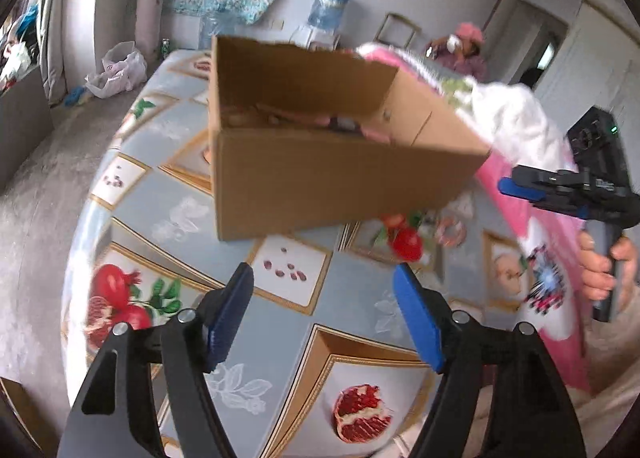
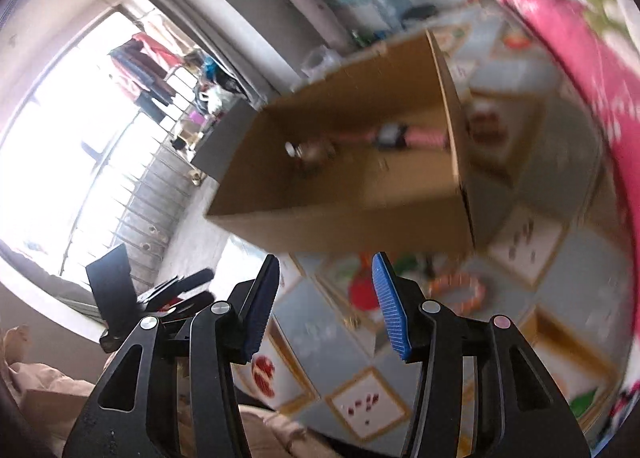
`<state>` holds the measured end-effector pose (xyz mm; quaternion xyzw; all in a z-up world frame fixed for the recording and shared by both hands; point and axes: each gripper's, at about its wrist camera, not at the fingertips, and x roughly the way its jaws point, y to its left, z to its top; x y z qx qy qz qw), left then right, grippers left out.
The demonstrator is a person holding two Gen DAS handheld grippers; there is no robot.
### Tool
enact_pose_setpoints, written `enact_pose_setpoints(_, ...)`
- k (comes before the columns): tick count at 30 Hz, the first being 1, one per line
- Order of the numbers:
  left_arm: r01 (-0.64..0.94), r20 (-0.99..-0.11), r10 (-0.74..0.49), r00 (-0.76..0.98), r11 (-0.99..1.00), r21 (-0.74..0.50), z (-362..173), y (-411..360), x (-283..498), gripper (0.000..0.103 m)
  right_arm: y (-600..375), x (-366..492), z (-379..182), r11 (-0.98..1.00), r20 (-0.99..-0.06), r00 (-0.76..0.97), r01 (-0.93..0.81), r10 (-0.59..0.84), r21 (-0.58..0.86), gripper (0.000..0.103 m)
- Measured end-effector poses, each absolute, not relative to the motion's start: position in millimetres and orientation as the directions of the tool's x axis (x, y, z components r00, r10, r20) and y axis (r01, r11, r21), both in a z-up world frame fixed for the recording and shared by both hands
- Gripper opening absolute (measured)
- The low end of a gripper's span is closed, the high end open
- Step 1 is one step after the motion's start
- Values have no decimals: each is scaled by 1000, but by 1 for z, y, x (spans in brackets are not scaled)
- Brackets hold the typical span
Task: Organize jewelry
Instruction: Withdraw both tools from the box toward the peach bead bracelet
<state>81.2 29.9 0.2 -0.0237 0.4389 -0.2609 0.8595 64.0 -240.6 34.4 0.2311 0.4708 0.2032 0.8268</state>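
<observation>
An open cardboard box [image 1: 320,178] stands on the patterned tablecloth [image 1: 168,194]; it also shows in the right wrist view [image 2: 360,202]. Inside lie a pink strap-like piece [image 2: 416,136] with a dark part and a blurred metallic item [image 2: 308,150]. A beaded bracelet [image 2: 460,292] lies on the cloth in front of the box; it also shows in the left wrist view [image 1: 451,232]. My left gripper [image 1: 324,290] is open and empty above the cloth. My right gripper [image 2: 326,278] is open and empty, also seen from the side [image 1: 520,188].
A pink and white blanket [image 1: 516,130] is piled to the right of the box. The tablecloth edge drops to the floor on the left. A water dispenser [image 1: 328,10] and a plastic bag [image 1: 116,70] stand beyond. The right view is blurred.
</observation>
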Motion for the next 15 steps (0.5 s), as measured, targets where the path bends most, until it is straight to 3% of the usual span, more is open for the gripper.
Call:
enact_pose_setpoints(3, 468, -769, -397, 501, 872, -145, -17, 6, 79, 70, -234, 58, 11, 839, -730, 452, -81, 512, 538, 47)
enact_pose_setpoints(5, 501, -779, -364, 511, 862, -74, -28, -12, 77, 70, -227, 57, -6, 847, -752, 429, -60, 500, 528, 42)
enact_pose_setpoints(15, 552, -813, -325, 483, 834, -5, -43, -51, 78, 70, -193, 57, -32, 948, -849, 425, -88, 314, 307, 29)
